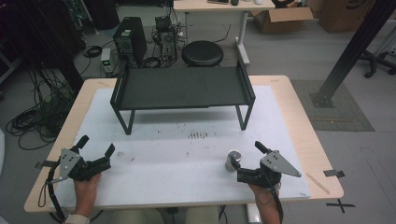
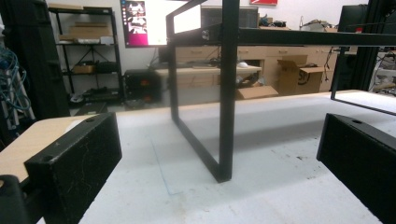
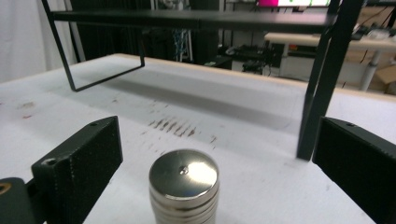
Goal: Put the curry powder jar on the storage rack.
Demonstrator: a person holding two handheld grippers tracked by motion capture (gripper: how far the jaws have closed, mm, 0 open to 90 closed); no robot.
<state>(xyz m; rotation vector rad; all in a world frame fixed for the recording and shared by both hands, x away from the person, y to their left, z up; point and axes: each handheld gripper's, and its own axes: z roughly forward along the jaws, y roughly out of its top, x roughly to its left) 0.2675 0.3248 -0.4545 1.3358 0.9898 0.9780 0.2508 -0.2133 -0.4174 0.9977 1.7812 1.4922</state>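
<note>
R gripper: jaws wide apart, metal cylinder upright between them low centre of frame, not touched. Axis vertical. R hand nearer by far. L gripper: jaws spread, nothing between, lower left in high view. Black rack stands beyond, upper centre; bare white mat btw the two, room to move.

Shelf stand at worktop rear centre. Metal cylinder upright front right, just beside right gripper. Left gripper front left, well apart. Stool behind worktop.
</note>
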